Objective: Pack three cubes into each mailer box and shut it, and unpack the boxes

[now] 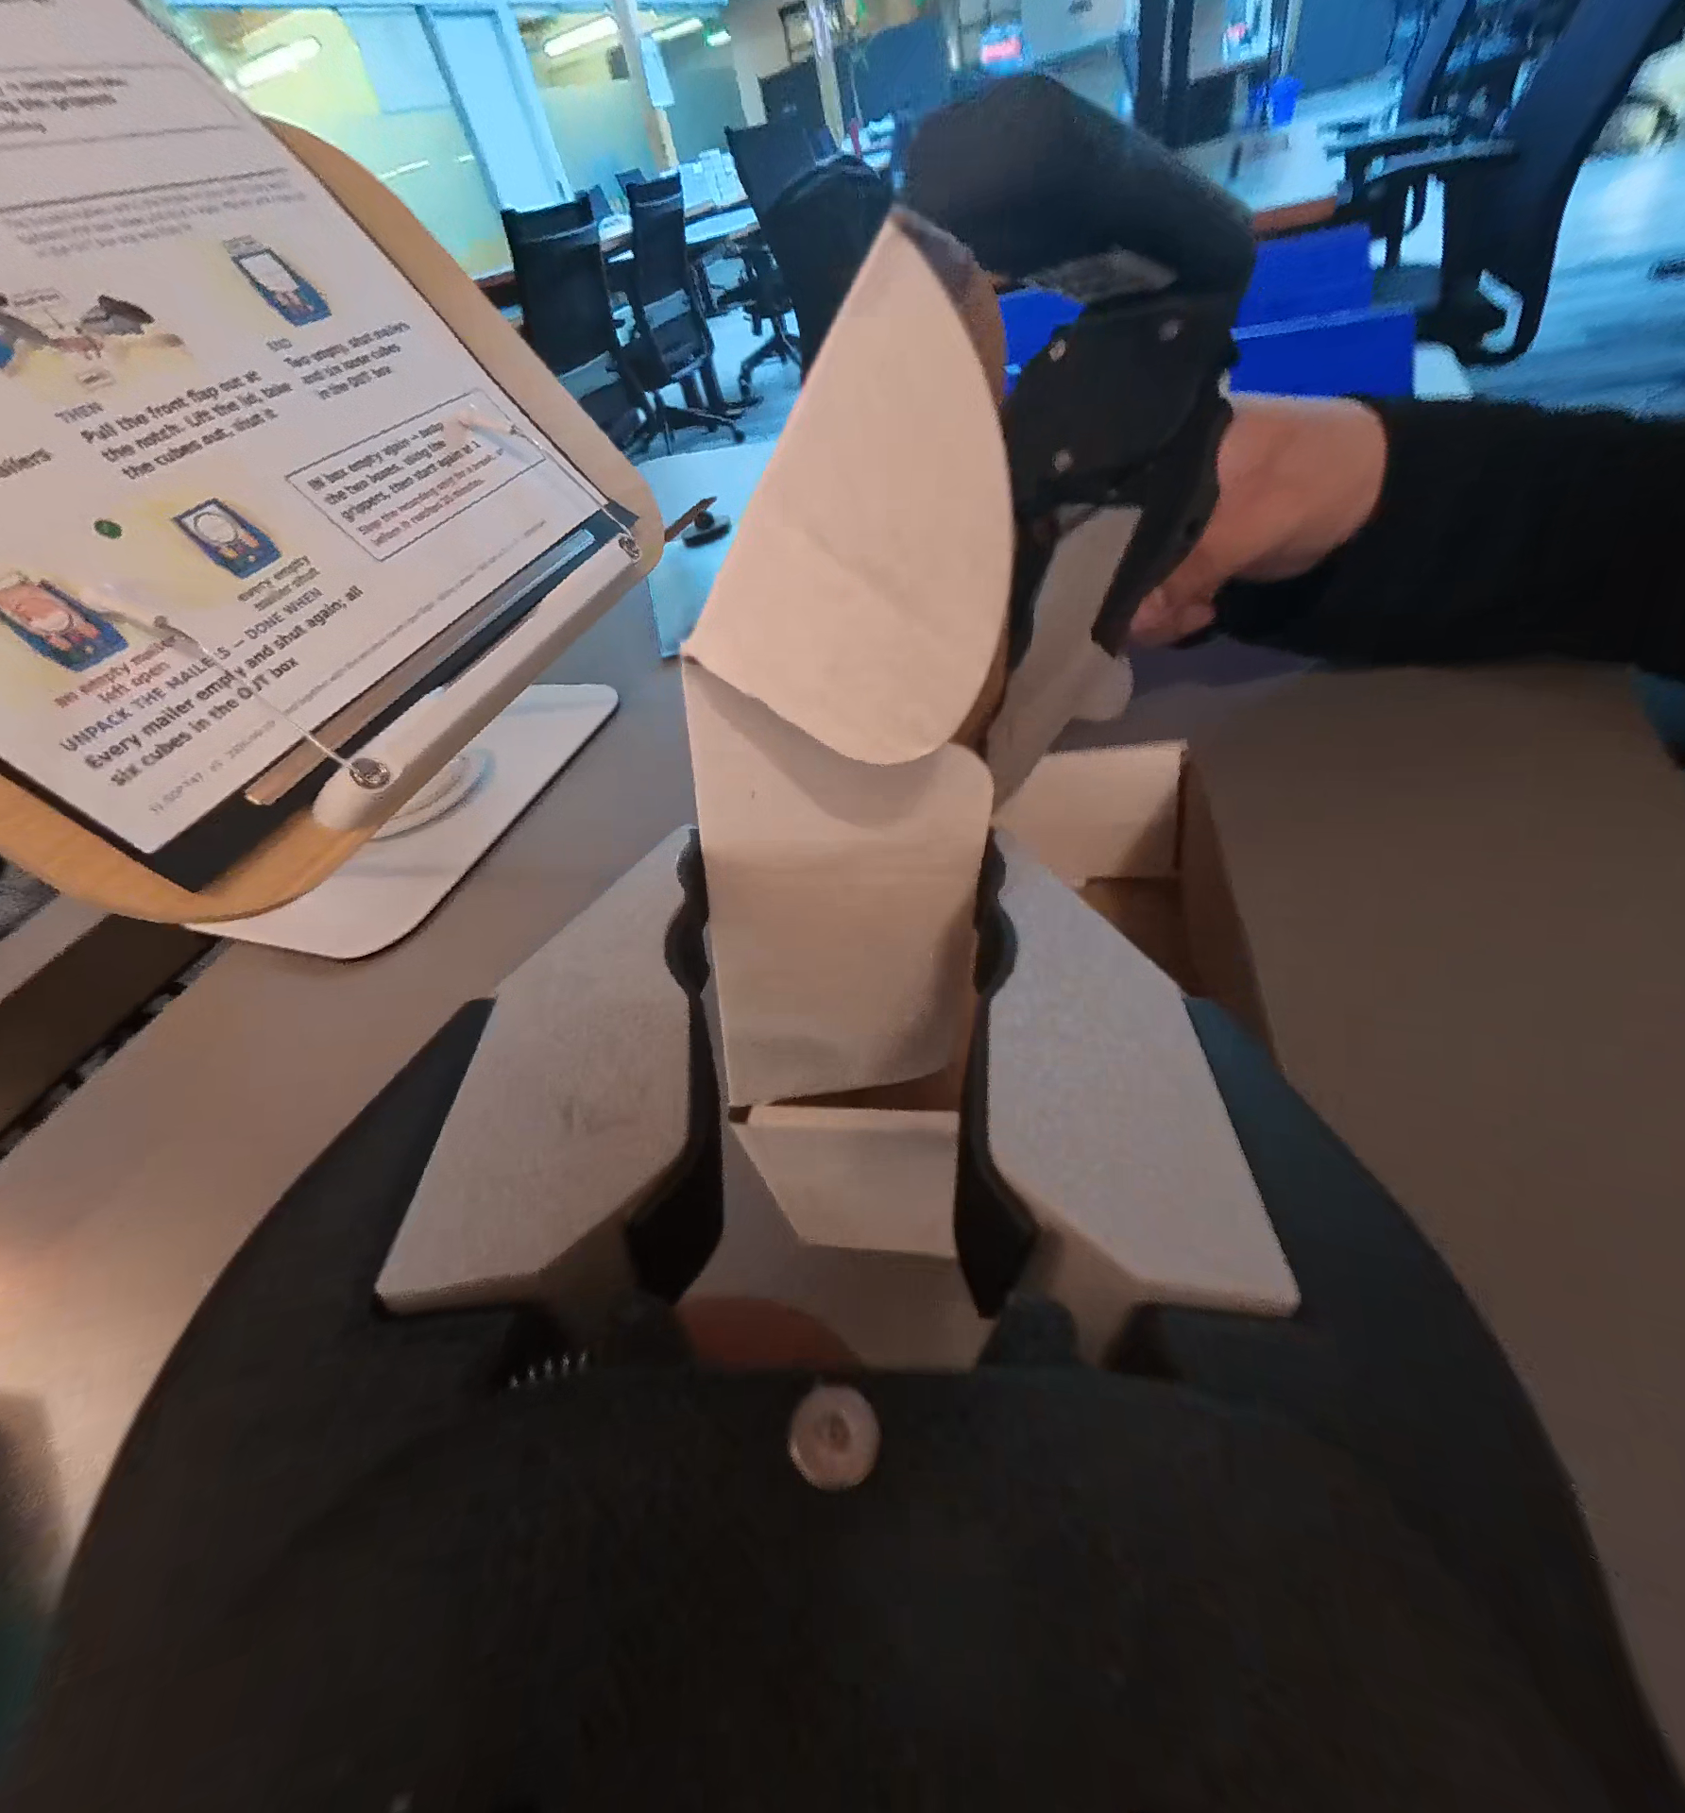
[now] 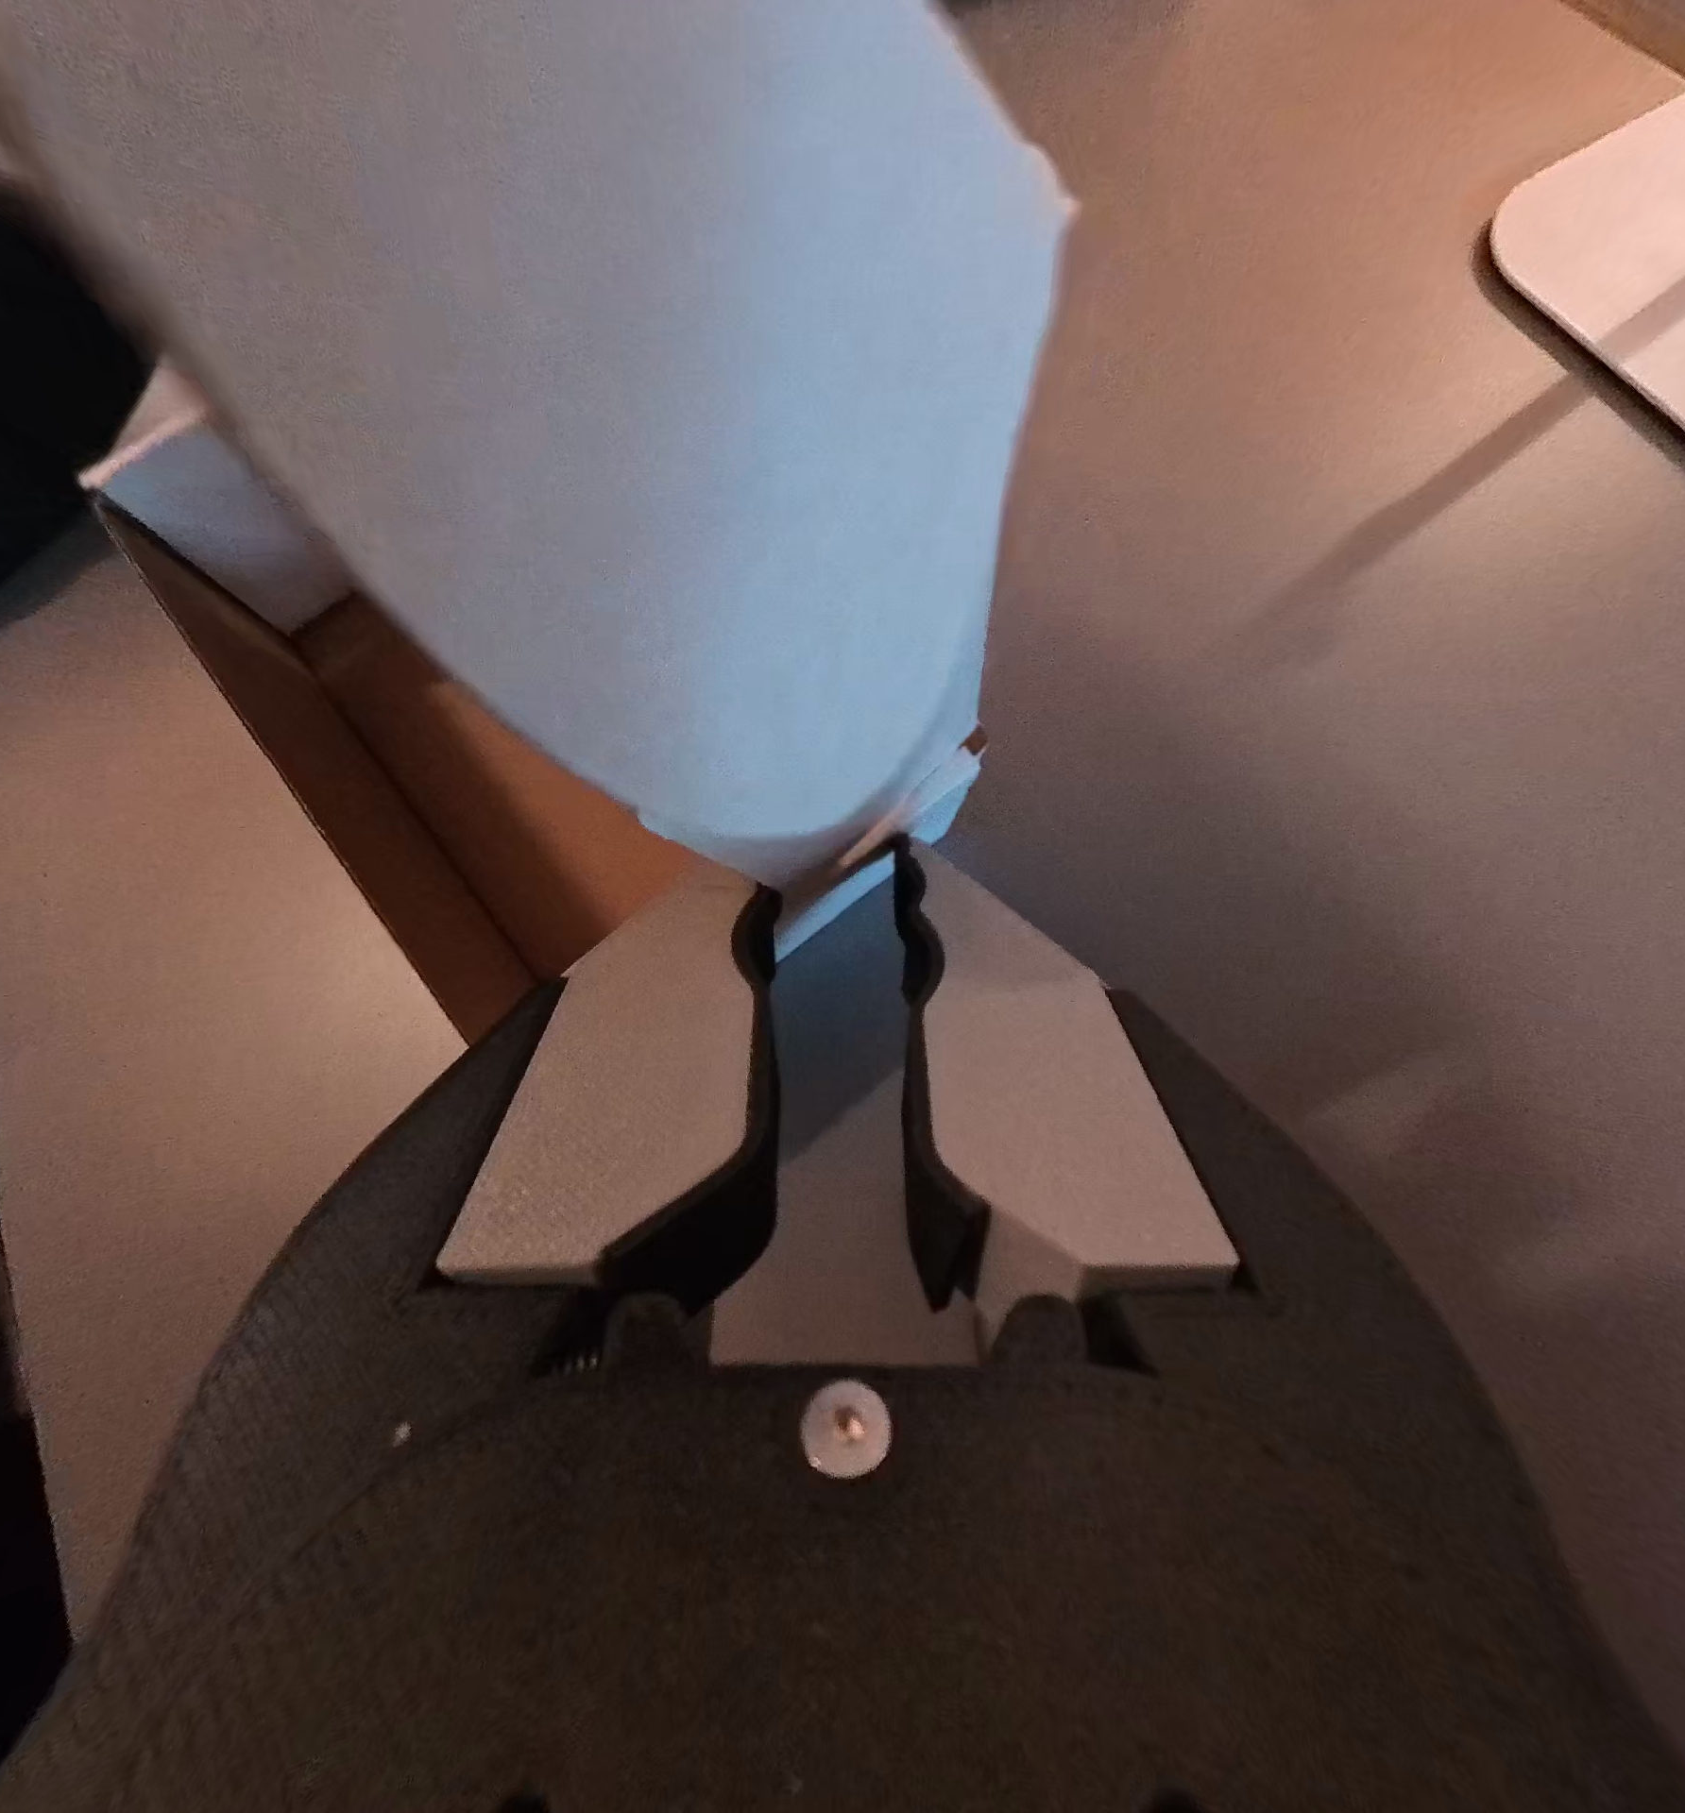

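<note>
Left gripper [image 1: 839,991], nearest, clamps the white mailer box [image 1: 819,961] side flap, which rises upright beyond its fingers. Right gripper [image 2: 834,888], narrowly parted, pinches the lid flap [image 2: 623,441] edge from the far side. Beyond: instruction stand [image 1: 260,471], table [image 1: 1457,883].
</note>
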Tool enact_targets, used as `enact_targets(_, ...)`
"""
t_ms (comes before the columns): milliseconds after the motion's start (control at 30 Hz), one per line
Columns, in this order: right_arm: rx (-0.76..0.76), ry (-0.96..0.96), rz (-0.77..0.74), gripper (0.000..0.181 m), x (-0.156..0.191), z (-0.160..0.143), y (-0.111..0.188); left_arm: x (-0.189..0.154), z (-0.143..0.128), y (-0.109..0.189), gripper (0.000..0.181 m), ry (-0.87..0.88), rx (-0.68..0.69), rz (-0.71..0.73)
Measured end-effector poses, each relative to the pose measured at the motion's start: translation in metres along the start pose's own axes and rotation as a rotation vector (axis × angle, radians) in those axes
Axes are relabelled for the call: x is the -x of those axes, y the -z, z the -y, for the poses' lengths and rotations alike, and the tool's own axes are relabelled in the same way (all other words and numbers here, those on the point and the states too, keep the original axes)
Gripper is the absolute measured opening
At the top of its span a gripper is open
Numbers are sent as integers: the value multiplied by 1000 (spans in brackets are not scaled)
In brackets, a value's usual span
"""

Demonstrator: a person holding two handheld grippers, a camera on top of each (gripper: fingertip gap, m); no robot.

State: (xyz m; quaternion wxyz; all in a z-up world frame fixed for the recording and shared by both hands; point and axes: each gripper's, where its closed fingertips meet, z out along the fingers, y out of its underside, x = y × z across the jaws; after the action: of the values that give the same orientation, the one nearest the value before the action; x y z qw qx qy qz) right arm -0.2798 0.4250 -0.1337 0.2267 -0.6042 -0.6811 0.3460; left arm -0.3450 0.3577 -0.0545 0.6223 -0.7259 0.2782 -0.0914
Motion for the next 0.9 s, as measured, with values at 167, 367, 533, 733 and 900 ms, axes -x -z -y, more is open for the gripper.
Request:
enact_targets(167, -39, -3, -10, 22, -7, 4, 0, -5, -21, 5, 53, -45, 64, -42)
enact_targets(367, -53, 13, 11, 25, -7, 3, 1, -4, -25, 4, 54, -69, 63, -30)
enact_targets(533, -49, 59, 13, 27, -7, 2, 5, -11, -26, 4, 54, -130, 66, -44)
enact_targets(733, -74, 91, 48, 30, -7, 1, 8, -16, -25, 4, 54, -149, 59, -67)
enact_targets(900, -81, 126, 74, 33, -3, 0, 13, -19, -24, 4, 54, -165, 56, -77)
